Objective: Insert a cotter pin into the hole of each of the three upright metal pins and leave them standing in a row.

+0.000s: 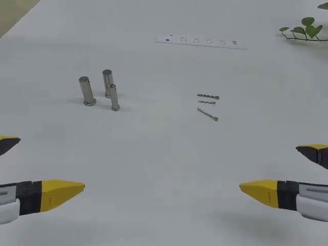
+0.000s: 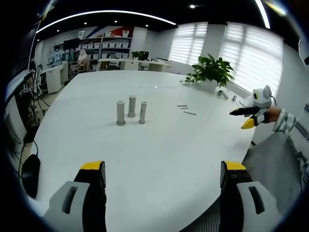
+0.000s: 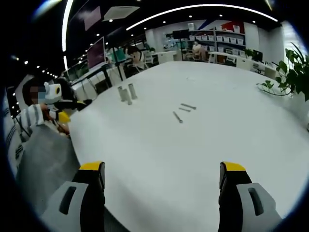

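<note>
Holding both grippers low over the near side of the white worktop (image 1: 164,154), I have the left gripper (image 1: 51,164) and the right gripper (image 1: 268,168) well apart, each with its yellow-tipped fingers (image 1: 61,189) spread wide and gripping nothing. The three metal pins (image 1: 114,97) stand upright in a tight cluster on the far left, one to the left, one behind and one nearer, close together but not in a line. The three cotter pins (image 1: 207,96) lie flat and loose to their right, well apart from them, the nearest one slanted. A white power strip (image 1: 201,41) lies farther off, and a leafy plant (image 1: 305,29) sits at the far right.
</note>
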`<state>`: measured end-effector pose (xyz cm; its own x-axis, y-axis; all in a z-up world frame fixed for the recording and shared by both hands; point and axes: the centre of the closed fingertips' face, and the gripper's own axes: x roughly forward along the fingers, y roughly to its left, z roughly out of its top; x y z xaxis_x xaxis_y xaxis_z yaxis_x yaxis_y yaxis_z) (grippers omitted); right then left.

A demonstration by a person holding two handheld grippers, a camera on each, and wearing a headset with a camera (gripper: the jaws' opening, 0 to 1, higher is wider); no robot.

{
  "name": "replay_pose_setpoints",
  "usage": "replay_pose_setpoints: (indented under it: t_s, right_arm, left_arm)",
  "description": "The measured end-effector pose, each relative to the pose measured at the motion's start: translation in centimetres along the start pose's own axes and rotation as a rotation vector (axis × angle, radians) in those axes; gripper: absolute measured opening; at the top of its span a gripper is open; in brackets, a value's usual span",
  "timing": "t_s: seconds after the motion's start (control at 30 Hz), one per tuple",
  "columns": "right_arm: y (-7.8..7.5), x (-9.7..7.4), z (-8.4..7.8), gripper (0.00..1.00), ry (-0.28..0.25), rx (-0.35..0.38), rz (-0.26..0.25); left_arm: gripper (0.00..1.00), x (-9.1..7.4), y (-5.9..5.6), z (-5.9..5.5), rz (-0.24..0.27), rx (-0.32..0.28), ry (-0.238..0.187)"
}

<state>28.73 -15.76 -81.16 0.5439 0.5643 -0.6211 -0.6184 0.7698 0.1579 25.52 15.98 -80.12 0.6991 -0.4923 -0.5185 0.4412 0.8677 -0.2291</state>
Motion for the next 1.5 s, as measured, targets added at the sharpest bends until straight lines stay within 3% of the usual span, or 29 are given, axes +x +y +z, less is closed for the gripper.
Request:
replay_pose_setpoints:
  t_s: [0.17, 0.5, 0.6, 0.67, 0.97, 1.33, 1.5]
  right_arm:
    - [0.1, 0.2, -0.3, 1.00, 0.008, 0.011, 0.010]
    - [-0.4, 0.7, -0.4, 1.00, 0.040, 0.010, 0.008]
    - [-0.5, 0.9, -0.5, 1.00, 0.039, 0.022, 0.014]
    - [-0.4, 1.0, -0.6, 1.00, 0.034, 0.038, 0.022]
    - [0.0, 1.1, -0.5, 1.00, 0.008, 0.046, 0.036]
    - [0.3, 1.5, -0.2, 1.00, 0.009, 0.044, 0.055]
    - [0.1, 1.6, 0.0, 1.00, 0.007, 0.049, 0.053]
  left_arm:
    - [0.99, -0.2, -0.1, 1.2, 0.007, 0.000, -0.025]
    - [0.99, -1.0, 1.1, 2.9, 0.057, -0.002, -0.082]
    - [0.99, -1.0, 1.0, 2.8, 0.057, 0.034, -0.065]
    - [0.99, -1.0, 1.1, 3.0, 0.057, 0.045, -0.078]
    - [0.99, -1.0, 1.5, 3.0, 0.074, 0.028, -0.079]
    - [0.94, -0.4, 2.2, 4.2, 0.096, 0.041, -0.091]
    - [0.88, 0.4, 2.3, 5.4, 0.092, 0.078, -0.114]
